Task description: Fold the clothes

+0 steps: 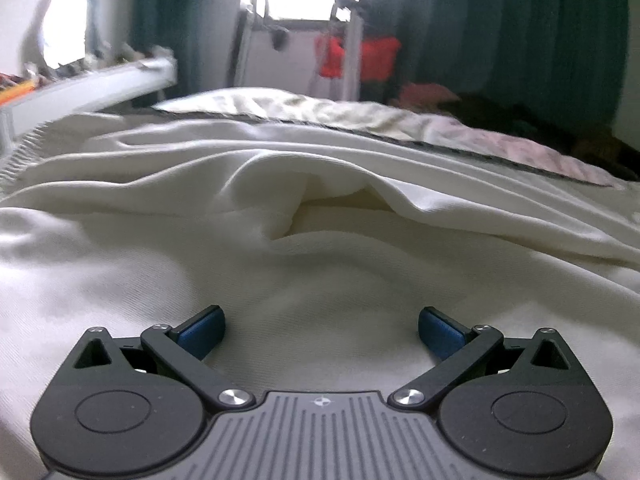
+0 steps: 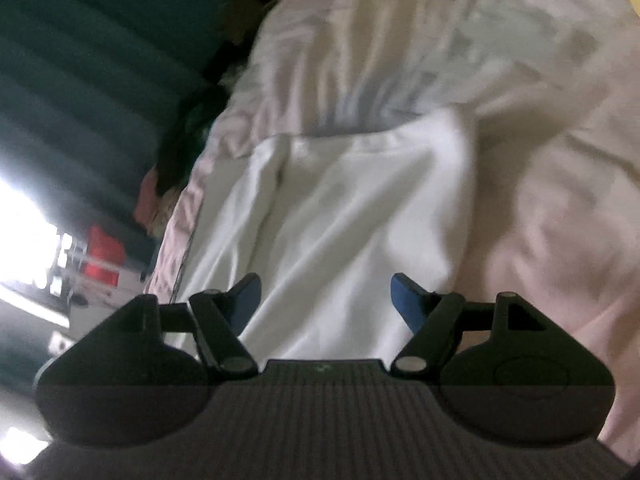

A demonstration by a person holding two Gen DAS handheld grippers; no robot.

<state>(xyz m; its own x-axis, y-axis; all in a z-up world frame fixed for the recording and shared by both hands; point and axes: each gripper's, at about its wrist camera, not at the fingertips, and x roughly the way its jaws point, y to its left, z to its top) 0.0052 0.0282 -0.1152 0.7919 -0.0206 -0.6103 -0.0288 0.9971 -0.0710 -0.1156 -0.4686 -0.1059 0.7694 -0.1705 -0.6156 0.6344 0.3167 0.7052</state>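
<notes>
A white knit garment (image 1: 280, 208) lies rumpled across the bed, with a raised fold at its middle and a ribbed hem at the far left. My left gripper (image 1: 322, 330) hovers low over its near part, jaws wide open, blue pads empty. In the right wrist view, which is rolled sideways and blurred, the same white garment (image 2: 340, 216) stretches ahead over the pale pink bedsheet (image 2: 560, 200). My right gripper (image 2: 326, 300) stands open above the cloth with nothing between its fingers.
A floral pillow (image 1: 320, 110) lies beyond the garment. A white shelf (image 1: 100, 80) with clutter runs at the left. Dark green curtains (image 1: 500, 32) flank a bright window, with red clothes (image 1: 360, 58) on a rack. Dark clothing (image 1: 540, 124) is piled at the bed's far right.
</notes>
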